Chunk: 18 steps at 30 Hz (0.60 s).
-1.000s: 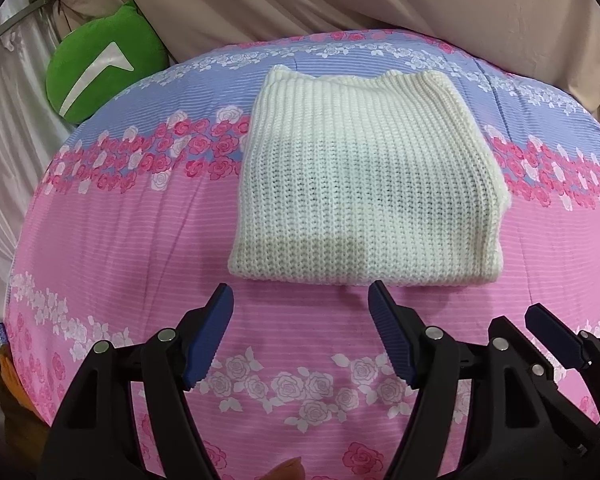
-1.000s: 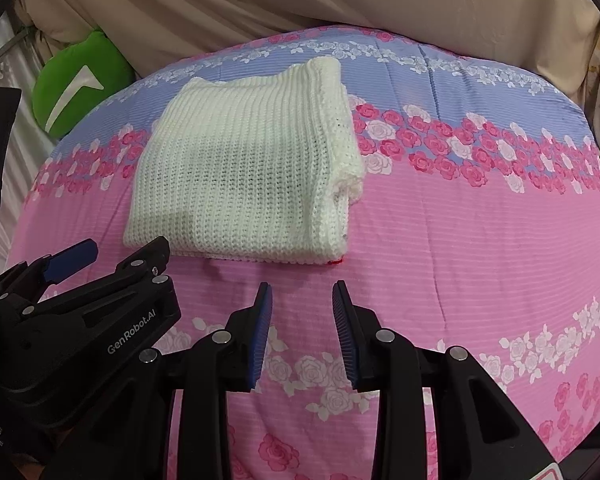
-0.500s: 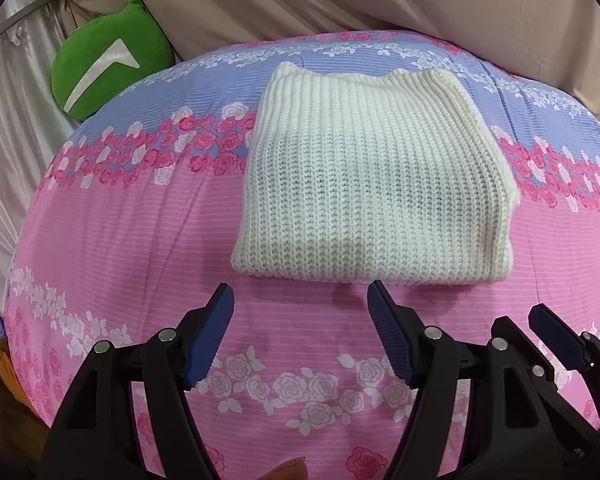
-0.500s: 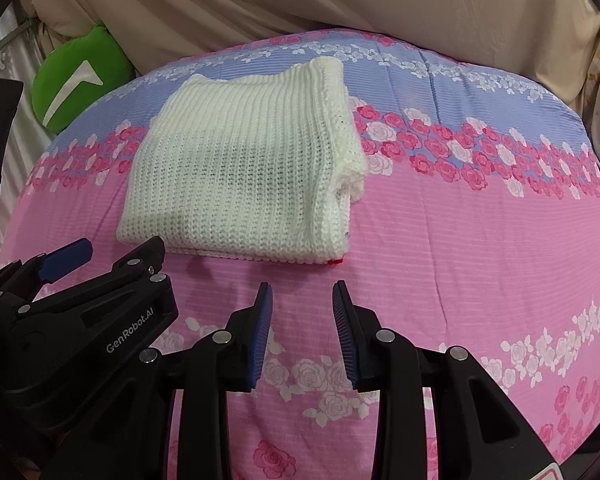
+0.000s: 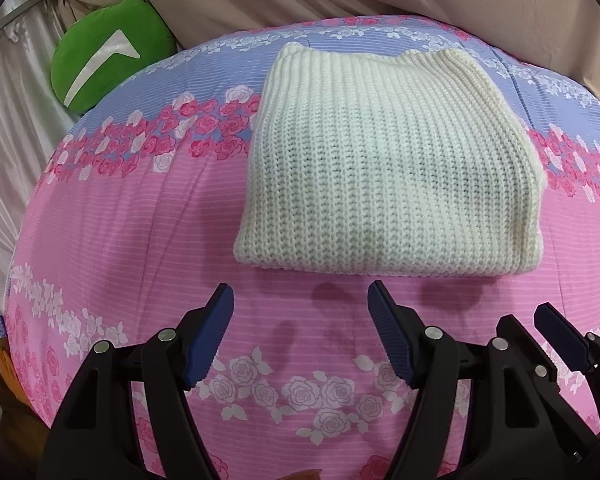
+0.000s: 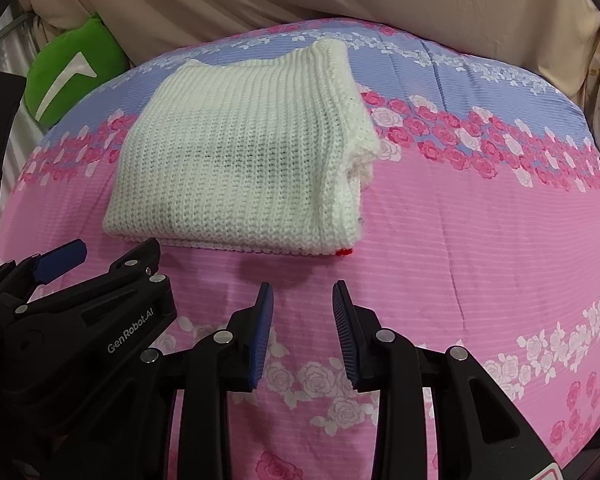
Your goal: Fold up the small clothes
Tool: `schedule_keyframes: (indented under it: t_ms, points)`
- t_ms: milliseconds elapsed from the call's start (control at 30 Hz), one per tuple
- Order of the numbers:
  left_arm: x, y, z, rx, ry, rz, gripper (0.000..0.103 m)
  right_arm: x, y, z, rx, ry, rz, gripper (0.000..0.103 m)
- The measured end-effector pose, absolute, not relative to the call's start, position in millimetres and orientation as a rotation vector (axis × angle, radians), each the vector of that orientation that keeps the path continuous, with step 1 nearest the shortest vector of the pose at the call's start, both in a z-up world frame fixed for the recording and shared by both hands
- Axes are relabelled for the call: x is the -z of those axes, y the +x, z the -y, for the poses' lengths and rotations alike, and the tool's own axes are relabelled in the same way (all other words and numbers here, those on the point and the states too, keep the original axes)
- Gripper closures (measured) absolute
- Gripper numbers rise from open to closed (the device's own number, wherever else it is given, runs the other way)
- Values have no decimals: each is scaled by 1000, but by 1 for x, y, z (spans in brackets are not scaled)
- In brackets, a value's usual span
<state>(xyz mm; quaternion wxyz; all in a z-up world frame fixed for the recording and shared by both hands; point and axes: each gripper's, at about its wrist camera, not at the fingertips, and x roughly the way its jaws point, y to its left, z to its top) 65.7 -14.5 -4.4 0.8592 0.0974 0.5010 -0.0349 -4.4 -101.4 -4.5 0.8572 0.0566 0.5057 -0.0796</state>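
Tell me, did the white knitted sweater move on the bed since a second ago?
No. The white knitted sweater lies folded on the same rose band of the bedspread; only the camera view shifts slightly.

wrist views downward, close (sweater [image 5: 392,168] shared)

even soft light, sharp focus, faint shadows, strong fisheye bending with dark corners.

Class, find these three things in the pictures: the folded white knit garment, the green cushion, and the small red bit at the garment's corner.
White knit garment [image 5: 392,168], left wrist view: middle of its top layer.
Green cushion [image 5: 108,48], left wrist view: its face.
Red bit [image 6: 343,252], right wrist view: at the garment's near right corner.
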Motion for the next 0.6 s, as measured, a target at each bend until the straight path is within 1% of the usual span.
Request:
schedule_keyframes:
  t_ms: [67, 167, 600]
  points:
    - [5, 67, 14, 76, 202, -1056, 35, 5, -4, 102, 170, 120, -1062, 71]
    - [6, 67, 15, 60, 216, -1050, 29, 6, -5, 102, 175, 122, -1062, 71]
    - [12, 69, 14, 76, 198, -1050, 29, 10, -5, 100, 196, 105, -1046, 71]
